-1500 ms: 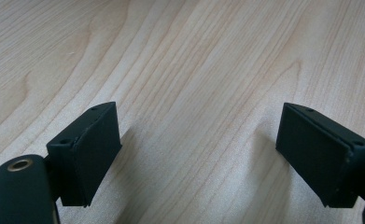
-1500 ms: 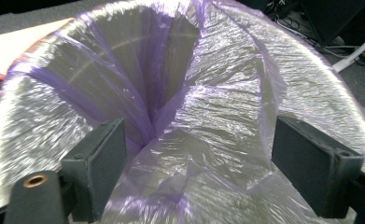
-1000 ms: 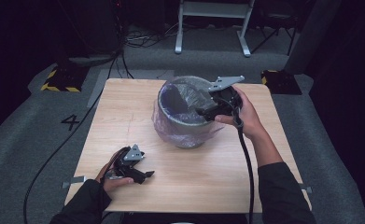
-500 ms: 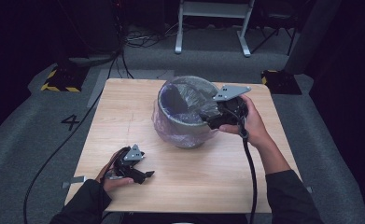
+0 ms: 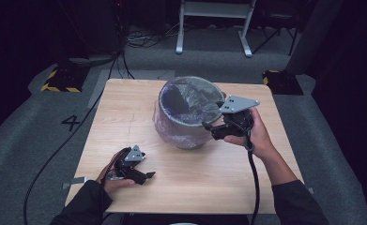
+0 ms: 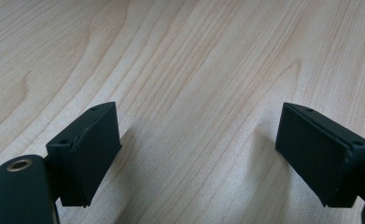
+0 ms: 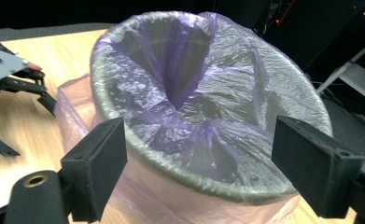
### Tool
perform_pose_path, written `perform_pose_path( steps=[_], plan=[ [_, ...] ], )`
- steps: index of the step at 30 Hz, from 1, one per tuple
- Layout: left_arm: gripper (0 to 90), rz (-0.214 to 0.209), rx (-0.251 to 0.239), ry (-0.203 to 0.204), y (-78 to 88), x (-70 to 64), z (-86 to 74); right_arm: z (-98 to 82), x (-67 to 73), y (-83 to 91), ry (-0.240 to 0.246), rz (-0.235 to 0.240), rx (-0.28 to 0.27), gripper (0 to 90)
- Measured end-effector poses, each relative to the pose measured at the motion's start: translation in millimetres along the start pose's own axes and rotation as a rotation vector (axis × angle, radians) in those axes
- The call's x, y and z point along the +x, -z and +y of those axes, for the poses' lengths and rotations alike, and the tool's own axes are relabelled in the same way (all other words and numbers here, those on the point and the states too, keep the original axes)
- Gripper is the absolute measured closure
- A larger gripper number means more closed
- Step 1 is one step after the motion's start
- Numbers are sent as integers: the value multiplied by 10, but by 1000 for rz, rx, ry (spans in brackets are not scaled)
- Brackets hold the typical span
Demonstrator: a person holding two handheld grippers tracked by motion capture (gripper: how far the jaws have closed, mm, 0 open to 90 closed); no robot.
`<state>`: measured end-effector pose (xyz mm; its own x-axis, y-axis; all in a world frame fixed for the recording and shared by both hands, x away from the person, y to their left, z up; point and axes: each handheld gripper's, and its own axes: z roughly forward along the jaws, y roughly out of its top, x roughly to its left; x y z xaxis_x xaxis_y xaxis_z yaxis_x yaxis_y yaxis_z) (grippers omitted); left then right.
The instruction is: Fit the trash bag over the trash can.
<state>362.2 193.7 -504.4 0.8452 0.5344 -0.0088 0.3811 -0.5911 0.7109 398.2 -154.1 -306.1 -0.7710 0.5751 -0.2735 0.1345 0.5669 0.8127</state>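
We see a grey bin [image 5: 190, 112] standing upright a little behind the middle of the wooden worktop [image 5: 125, 108], lined with a thin purple plastic bag [image 7: 194, 88]. The bag is folded over the rim and hangs loose down the outside wall, while inside it sags in crumpled folds toward the bottom.

We find the right gripper [image 5: 209, 127] just beside the bin's right-hand side, held in the person's right hand [image 5: 254, 136] with its grey three-cornered plate on top. In the right gripper view its fingers [image 7: 98, 161] are spread wide, one to each side of the near rim, and they pinch nothing; the rim and the bag lie beyond them, not between the pads.

We see the left gripper [image 5: 149, 175] well apart from the bin, near the front left of the worktop, in the person's left hand [image 5: 113, 176]. In the left gripper view its fingers [image 6: 94, 149] are likewise spread apart over bare wood, with nothing between them.

A black cable [image 5: 254, 187] trails from the right gripper down along the forearm.
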Motion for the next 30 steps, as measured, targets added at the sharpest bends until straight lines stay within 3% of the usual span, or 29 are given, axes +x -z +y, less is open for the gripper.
perform_pose_path(
  steps=[5, 30],
  plan=[
    [134, 0, 0, 0, 0, 0, 0, -57, 52, 67, 13, -4, -25, 173],
    [134, 1, 0, 0, 0, 0, 0, -434, 203, 226, 38, 0, 11, 175]
  ],
)
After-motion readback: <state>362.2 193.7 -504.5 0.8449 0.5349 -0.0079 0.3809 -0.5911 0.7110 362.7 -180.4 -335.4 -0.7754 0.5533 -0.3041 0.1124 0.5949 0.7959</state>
